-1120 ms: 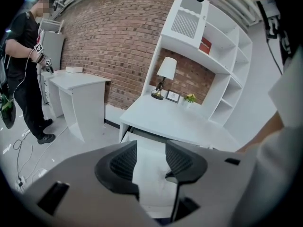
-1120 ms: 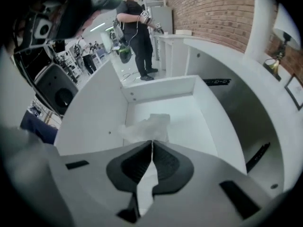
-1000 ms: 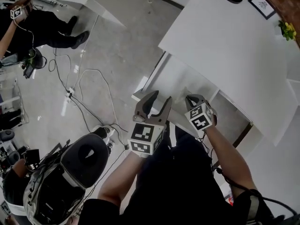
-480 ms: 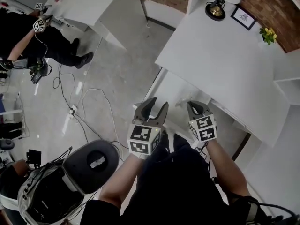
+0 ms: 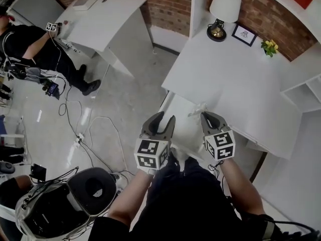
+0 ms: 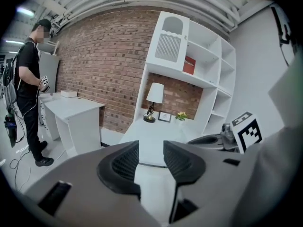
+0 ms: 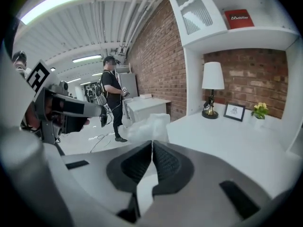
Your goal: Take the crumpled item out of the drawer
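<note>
My right tongs (image 7: 152,144) are clenching a crumpled white item (image 7: 147,126) at their tips. My left tongs (image 6: 151,148) are gaping partway, holding nothing, having just been narrowing.

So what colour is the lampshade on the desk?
White; the lampshade shows best in head view.

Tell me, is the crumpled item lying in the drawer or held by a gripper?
Held: the right gripper has its fingers shut on the crumpled item, whose white bulk sticks out beyond their tips.
</note>
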Action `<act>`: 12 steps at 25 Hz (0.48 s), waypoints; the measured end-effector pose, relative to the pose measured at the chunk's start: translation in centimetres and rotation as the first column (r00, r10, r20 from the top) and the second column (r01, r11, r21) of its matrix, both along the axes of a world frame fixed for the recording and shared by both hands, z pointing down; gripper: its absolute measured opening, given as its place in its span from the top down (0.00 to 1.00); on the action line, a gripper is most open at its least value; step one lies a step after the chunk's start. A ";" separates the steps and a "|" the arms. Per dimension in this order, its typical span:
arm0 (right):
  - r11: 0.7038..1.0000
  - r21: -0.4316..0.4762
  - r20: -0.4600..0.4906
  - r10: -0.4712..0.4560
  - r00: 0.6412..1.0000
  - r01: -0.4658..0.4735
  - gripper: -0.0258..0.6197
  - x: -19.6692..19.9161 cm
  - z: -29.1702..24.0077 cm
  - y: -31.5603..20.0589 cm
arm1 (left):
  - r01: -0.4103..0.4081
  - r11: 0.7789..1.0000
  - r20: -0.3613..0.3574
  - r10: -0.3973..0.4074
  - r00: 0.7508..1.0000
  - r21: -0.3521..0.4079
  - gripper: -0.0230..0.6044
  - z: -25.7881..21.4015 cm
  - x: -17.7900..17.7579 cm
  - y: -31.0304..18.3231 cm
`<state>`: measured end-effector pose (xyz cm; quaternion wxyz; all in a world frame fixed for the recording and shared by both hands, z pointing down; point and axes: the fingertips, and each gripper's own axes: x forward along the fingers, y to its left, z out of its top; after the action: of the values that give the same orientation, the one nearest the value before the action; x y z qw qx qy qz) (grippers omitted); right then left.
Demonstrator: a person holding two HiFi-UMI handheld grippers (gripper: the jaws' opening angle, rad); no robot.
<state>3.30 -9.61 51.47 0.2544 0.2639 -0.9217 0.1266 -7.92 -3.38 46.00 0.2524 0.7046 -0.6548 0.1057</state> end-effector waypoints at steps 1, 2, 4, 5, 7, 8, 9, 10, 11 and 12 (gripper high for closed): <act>1.000 0.005 0.014 0.004 1.000 -0.004 0.95 0.1 -0.9 0.0 | -0.003 1.000 0.003 0.003 1.000 0.008 0.71 -0.6 0.1 0.0; 1.000 0.011 0.026 0.007 1.000 -0.007 0.95 0.2 -1.7 -0.1 | -0.006 1.000 0.006 0.006 1.000 0.016 0.71 -1.1 0.3 -0.1; 0.999 0.033 0.048 0.013 0.999 -0.015 0.95 0.3 -3.3 -0.4 | -0.011 0.999 0.014 0.010 1.000 0.038 0.71 -2.0 0.4 -0.4; 0.999 0.048 0.059 0.017 0.998 -0.020 0.95 0.4 -4.1 -0.6 | -0.013 0.999 0.017 0.012 1.000 0.051 0.71 -2.4 0.5 -0.7; 0.996 0.081 0.081 0.026 0.996 -0.033 0.95 0.6 -5.6 -1.1 | -0.019 0.997 0.023 0.018 1.000 0.075 0.71 -3.3 0.8 -1.2; 0.995 0.096 0.092 0.031 0.995 -0.040 0.95 0.8 -6.3 -1.3 | -0.024 0.996 0.026 0.022 0.999 0.084 0.71 -3.7 1.0 -1.4; 0.993 0.111 0.101 0.036 0.994 -0.047 0.95 1.1 -7.0 -1.5 | -0.029 0.995 0.030 0.027 0.999 0.092 0.72 -4.2 1.2 -1.5; 0.991 0.125 0.110 0.040 0.993 -0.054 0.95 1.3 -7.6 -1.7 | -0.033 0.995 0.034 0.030 0.999 0.099 0.72 -4.6 1.5 -1.6; 0.989 0.137 0.117 0.045 0.992 -0.061 0.95 1.7 -8.2 -1.9 | -0.035 0.994 0.038 0.031 0.999 0.106 0.72 -5.0 1.7 -1.7; 0.987 0.146 0.123 0.049 0.991 -0.067 0.95 2.0 -8.6 -2.1 | -0.036 0.993 0.042 0.032 0.999 0.111 0.72 -5.2 1.9 -1.8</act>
<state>5.25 -11.67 42.85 0.1744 0.3011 -0.9341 0.0798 -6.00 -5.19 40.76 0.1977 0.7264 -0.6524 0.0872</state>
